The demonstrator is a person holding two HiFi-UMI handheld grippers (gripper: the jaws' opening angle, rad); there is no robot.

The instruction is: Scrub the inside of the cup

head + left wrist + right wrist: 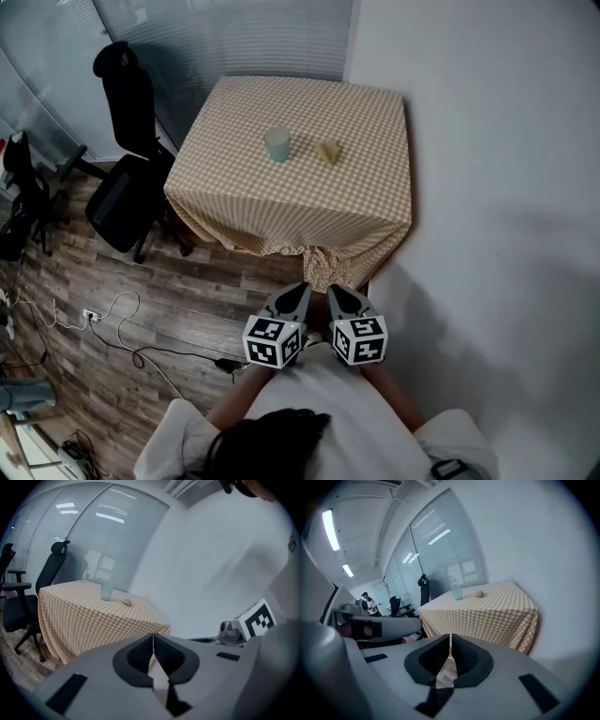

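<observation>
Lower centre of the head view: the left tool [300,289] and right tool [337,291] sit side by side, jaws closed on nothing. The pale cup [277,144] stands upright on the checked-cloth surface [281,206] at upper centre, well apart from both.

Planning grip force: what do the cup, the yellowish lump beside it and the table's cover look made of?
Cup: pale blue-green, matte, slightly translucent; plastic or frosted glass. Yellowish lump: irregular, soft-looking outline, perhaps sponge; too small to confirm. Cover: checked fabric, draping in folds at the corner.
</observation>
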